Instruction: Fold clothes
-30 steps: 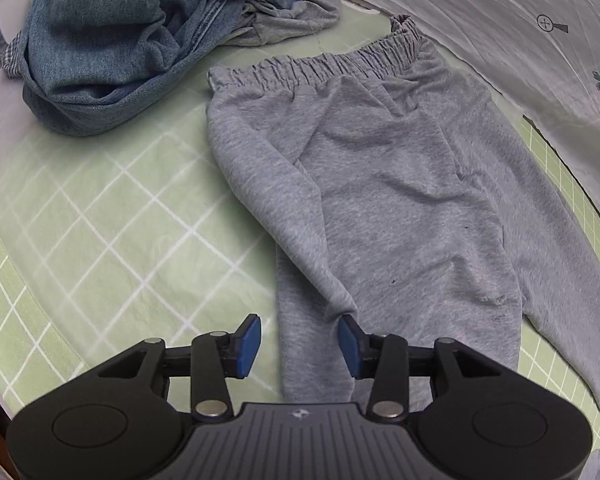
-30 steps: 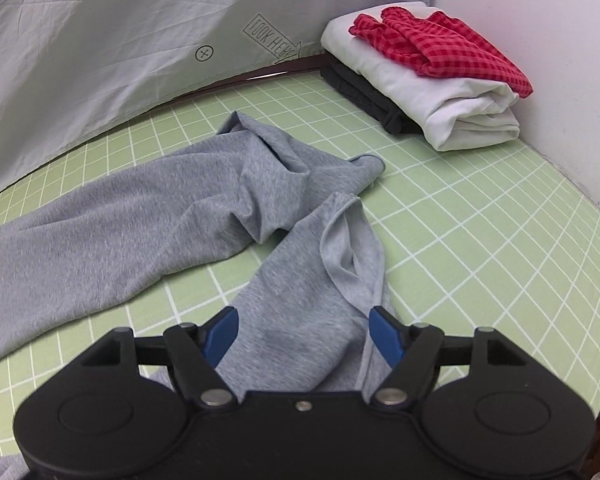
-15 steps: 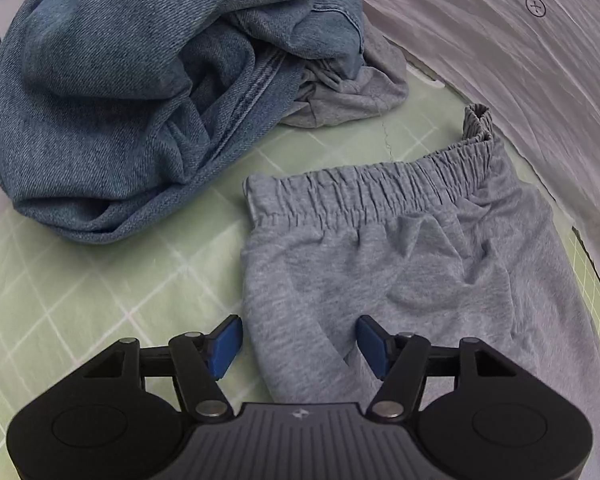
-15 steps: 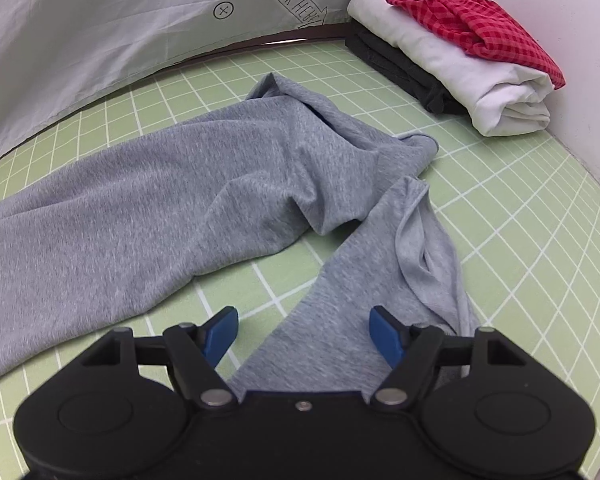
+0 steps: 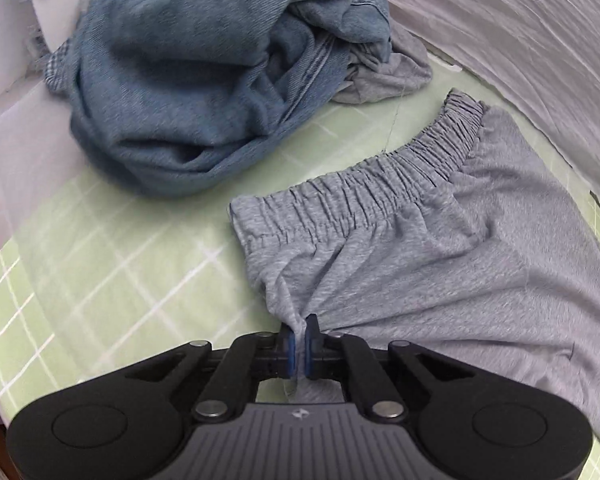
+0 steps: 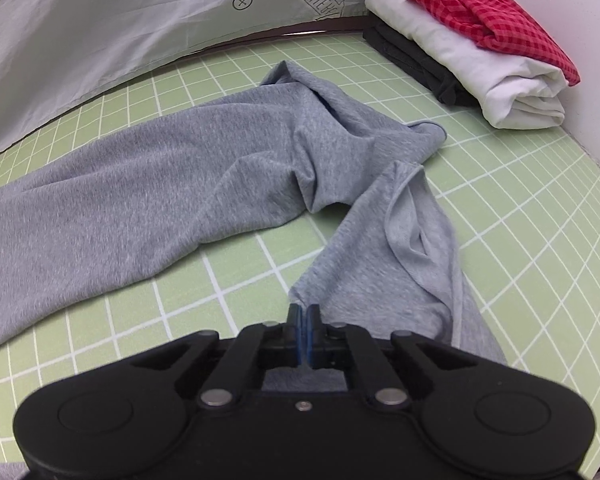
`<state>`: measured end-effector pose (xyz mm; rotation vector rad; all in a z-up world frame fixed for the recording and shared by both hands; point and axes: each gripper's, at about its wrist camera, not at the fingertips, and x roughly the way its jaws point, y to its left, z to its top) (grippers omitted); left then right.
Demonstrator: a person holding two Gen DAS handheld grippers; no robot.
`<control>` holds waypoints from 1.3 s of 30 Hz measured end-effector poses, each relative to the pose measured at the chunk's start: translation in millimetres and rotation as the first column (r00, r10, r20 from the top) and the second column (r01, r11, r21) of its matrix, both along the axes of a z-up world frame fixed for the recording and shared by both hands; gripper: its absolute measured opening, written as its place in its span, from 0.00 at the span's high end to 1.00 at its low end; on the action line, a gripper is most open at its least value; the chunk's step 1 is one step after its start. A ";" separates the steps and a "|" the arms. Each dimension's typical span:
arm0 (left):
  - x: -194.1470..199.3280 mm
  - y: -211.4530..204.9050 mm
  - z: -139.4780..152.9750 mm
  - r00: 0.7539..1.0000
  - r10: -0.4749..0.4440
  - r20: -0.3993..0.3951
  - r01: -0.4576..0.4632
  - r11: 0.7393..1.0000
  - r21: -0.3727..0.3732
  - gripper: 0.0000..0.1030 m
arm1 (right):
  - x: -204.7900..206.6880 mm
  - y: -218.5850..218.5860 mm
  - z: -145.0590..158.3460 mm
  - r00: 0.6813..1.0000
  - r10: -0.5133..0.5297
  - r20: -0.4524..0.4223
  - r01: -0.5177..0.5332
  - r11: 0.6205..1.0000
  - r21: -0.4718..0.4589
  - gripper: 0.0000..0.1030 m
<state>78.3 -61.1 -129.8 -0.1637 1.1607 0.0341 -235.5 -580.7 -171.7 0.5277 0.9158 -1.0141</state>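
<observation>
Grey sweatpants [image 5: 440,264], rumpled; legs splayed, twisted

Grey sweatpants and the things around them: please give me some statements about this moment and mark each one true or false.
1. The left gripper is shut on the grey sweatpants a little below the elastic waistband. True.
2. The right gripper is open above a bare part of the mat. False: it is shut on the edge of a sweatpants leg.
3. The crumpled blue jeans lie on top of the waistband. False: they lie apart from it, with green grid mat between.
4. A red checked cloth rests on a folded white garment. True.
5. The two sweatpants legs lie flat and straight. False: both are wrinkled and bent.
</observation>
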 end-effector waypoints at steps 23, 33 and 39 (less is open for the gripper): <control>-69.5 35.5 1.4 0.994 0.105 -0.033 -0.105 0.994 0.028 0.95 | -60.7 -31.2 67.0 0.976 0.009 0.216 0.029 0.984 -0.174 0.98; -70.6 35.7 0.7 0.992 0.125 -0.019 -0.125 0.992 0.013 0.95 | -106.1 -31.5 136.9 0.946 -0.067 0.316 0.188 0.910 -0.369 0.99; -68.2 38.5 5.5 0.991 0.132 0.006 -0.132 0.991 0.033 0.96 | -155.6 -28.5 48.5 0.965 -0.254 0.067 0.263 0.942 -0.211 0.99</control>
